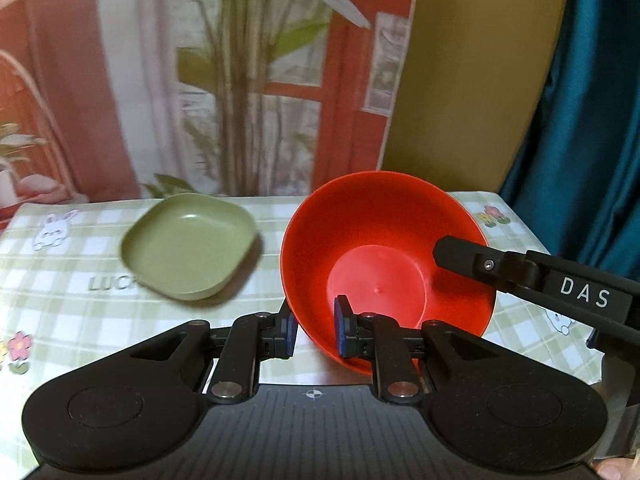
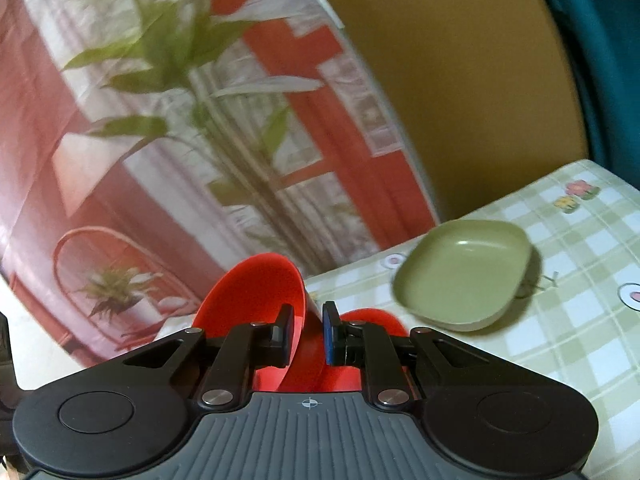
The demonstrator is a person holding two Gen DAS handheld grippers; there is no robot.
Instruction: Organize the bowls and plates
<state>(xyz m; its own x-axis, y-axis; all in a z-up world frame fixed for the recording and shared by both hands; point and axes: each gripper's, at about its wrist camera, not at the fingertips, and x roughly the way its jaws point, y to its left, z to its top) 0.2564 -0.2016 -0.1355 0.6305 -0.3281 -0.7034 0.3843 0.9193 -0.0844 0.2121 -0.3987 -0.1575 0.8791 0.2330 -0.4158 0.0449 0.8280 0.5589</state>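
Here, in the left wrist view only: the whole red bowl [image 1: 386, 268] seen tilted, its round mouth and flat inner base turned toward the camera, with the right tongs [image 1: 460, 258] reaching in from the right edge, one black finger laid inside the far right wall and lettered "DAS" on the arm. Left tongs [image 1: 316, 330] narrowed onto the bowl's near rim, one blue-padded finger [image 1: 341, 330] inside, the other outside against the wall, the thin rim pinched between them. In the right wrist view instead: the same red bowl [image 2: 276, 304] seen edge-on and partly hidden behind the right tongs [image 2: 306, 334], closed down to a small gap on the rim, left finger inside the cavity, right finger with blue pad on the outer side. Held by both tongs at once, raised off the checked surface [image 1: 60, 280], though how far off cannot be told. Green dish [image 1: 190, 246] resting flat on the surface, left of the bowl and apart from it in the left view; in the right view the green dish [image 2: 464, 272] ahead and to the right of the tongs, untouched. Bowl smooth, glossy plastic, round and deep; dish matte olive, shallow, squarish with rounded corners. Surface covered in pale green plaid cloth printed with rabbits and flowers.
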